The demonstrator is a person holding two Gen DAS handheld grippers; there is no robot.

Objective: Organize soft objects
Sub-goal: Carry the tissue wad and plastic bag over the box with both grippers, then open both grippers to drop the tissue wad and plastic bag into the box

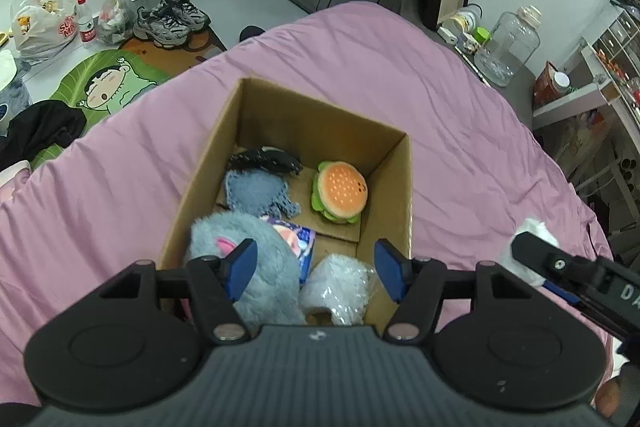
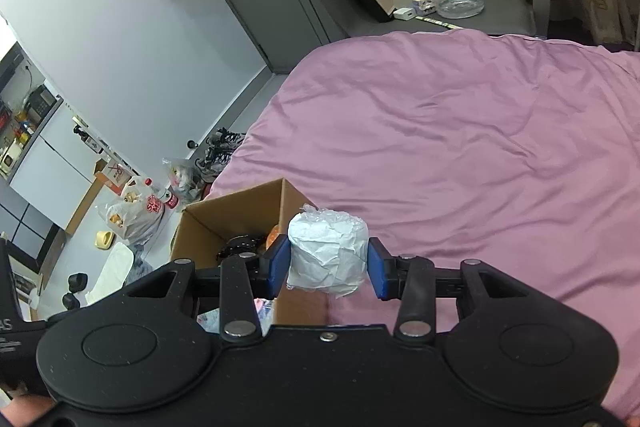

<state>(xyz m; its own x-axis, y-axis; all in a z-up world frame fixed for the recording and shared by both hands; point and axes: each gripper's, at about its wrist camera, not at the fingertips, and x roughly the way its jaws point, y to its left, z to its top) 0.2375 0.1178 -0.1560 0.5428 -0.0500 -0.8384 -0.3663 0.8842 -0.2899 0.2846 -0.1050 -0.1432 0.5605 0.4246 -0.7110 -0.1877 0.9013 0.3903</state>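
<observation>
Left gripper [image 1: 316,267] spread inside cardboard box [image 1: 400,195] rim; open bedspread [image 2: 460,147] rightward

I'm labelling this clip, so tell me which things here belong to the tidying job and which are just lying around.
Part of the job:
cardboard box
burger plush
grey plush
white roll in the right gripper
left gripper, open over the box

Just lying about:
sneakers
water jug
plastic bag

Box [image 1: 394,179] sits on the bed [image 1: 460,115]. In it: burger toy [image 1: 340,193] far right, cloth [image 1: 256,191] far left, plush [image 1: 248,259] near left, wrapped bundle [image 1: 340,287] near right. Left tool [image 1: 316,265] over the near end. Right tool [image 2: 328,263] with paper roll [image 2: 326,253] right of the box. Shoes [image 1: 172,17] on the floor far left.
</observation>
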